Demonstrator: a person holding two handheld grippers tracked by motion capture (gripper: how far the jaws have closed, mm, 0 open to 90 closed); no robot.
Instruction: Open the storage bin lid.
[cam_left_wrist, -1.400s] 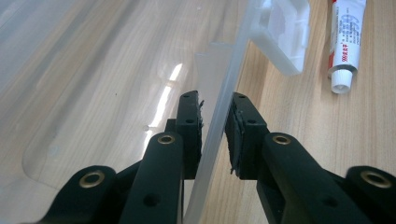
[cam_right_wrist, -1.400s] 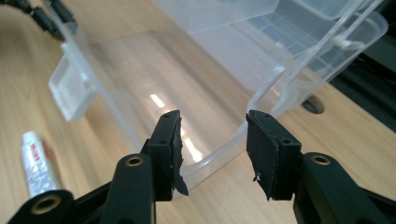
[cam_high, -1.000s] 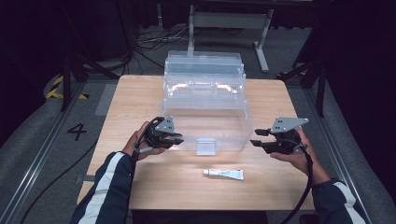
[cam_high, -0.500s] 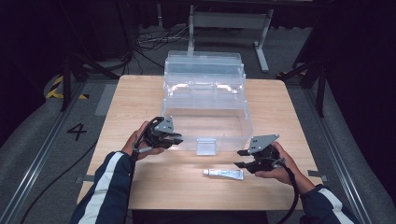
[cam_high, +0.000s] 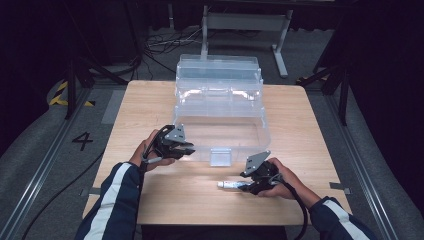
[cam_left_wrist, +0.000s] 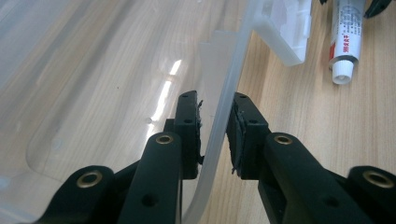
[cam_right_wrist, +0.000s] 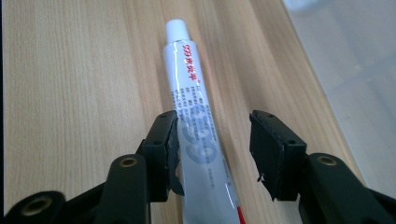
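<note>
Our left claw (cam_left_wrist: 214, 133) pinches the clear plastic storage box's near wall (cam_left_wrist: 223, 100) while our right claw (cam_right_wrist: 214, 154), just widening, straddles the white tube (cam_right_wrist: 194, 116) lying on the wooden bench (cam_high: 150, 107) near the box.

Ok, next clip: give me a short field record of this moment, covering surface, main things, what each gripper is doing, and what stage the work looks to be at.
surface: wooden table
container: clear plastic box, lid open
item: white tube lying flat near the box latch
left gripper: shut on the box's front wall
right gripper: jaws just been opening, straddling the tube, one pad touching, no clamp
stage: tube not yet lifted
</note>
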